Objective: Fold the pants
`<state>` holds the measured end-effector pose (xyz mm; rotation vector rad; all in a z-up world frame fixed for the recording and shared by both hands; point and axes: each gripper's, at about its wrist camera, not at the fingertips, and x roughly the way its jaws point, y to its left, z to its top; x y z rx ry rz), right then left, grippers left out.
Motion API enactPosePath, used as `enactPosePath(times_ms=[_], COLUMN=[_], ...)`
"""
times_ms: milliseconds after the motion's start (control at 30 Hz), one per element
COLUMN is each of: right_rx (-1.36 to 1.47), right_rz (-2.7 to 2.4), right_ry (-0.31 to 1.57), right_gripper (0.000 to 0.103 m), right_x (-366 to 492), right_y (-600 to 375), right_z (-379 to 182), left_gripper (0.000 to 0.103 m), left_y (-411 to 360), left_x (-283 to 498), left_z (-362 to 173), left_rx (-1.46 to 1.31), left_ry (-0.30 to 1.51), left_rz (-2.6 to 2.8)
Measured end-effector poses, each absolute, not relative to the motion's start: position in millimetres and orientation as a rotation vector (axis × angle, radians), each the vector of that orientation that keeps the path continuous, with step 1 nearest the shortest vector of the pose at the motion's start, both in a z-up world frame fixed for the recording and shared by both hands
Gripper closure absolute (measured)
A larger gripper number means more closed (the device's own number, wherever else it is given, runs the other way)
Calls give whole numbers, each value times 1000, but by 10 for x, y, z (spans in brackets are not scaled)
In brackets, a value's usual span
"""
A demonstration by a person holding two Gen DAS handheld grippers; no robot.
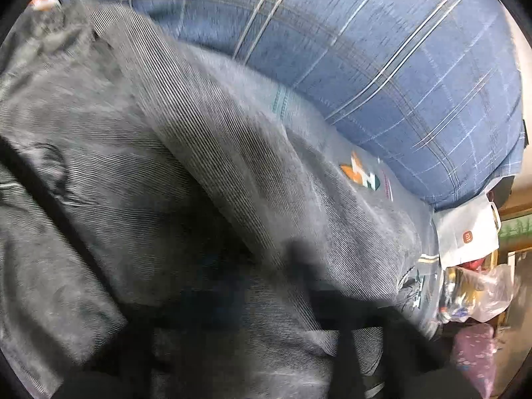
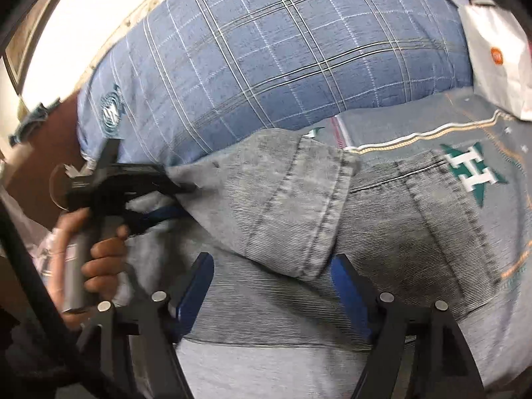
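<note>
Grey denim pants (image 2: 292, 206) lie on a bed, one leg folded over with its hem (image 2: 319, 199) on top. My right gripper (image 2: 271, 286) is open, its blue pads (image 2: 196, 286) on either side of the folded leg's edge, low over the cloth. My left gripper (image 2: 186, 188) shows at the left of the right wrist view, held by a hand, shut on a fold of the pants. In the left wrist view the pants (image 1: 186, 179) fill the frame, draped over the gripper, whose fingers are dark and blurred at the bottom.
A blue plaid pillow (image 2: 282, 56) lies behind the pants. The grey bedsheet (image 2: 415, 126) has green letter prints. A white paper bag (image 2: 498, 56) stands at the far right. Plastic bags and clutter (image 1: 478, 292) sit beside the bed.
</note>
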<state>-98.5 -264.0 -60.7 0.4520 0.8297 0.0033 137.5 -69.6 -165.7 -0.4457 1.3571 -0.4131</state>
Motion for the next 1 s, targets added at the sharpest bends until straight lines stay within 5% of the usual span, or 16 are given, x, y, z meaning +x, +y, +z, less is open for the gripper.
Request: enactPosePath(times_ms=[367, 600, 667, 700, 733, 900, 967, 1000], right_rx=[718, 1101, 1105, 1088, 1054, 963, 959, 961], right_rz=[211, 116, 116, 113, 97, 61, 61, 59], right_ry=[897, 818, 822, 835, 854, 873, 868, 863], right_gripper=[27, 30, 32, 32, 32, 32, 32, 33], right_x=[-530, -555, -574, -560, -553, -477, -463, -471], right_y=[-2378, -3050, -3005, -2950, -2860, -2725, -2711, -2747], right_z=[-1060, -1418, -1440, -1452, -1456, -1489, -1518, -1501], left_gripper=[103, 103, 81, 47, 30, 30, 54, 85], left_y=[-437, -424, -383, -372, -357, -459, -581, -647], left_x=[731, 720, 785, 828, 875, 1194, 1324, 1376], left_z=[-953, -1015, -1107, -1158, -1209, -1374, -1470, -1520], left_rx=[-507, -434, -418, -408, -408, -383, -330, -306], left_ry=[1176, 1171, 1192, 1204, 1205, 1199, 1234, 1245], left_rz=[-536, -535, -488, -468, -452, -380, -326, -325])
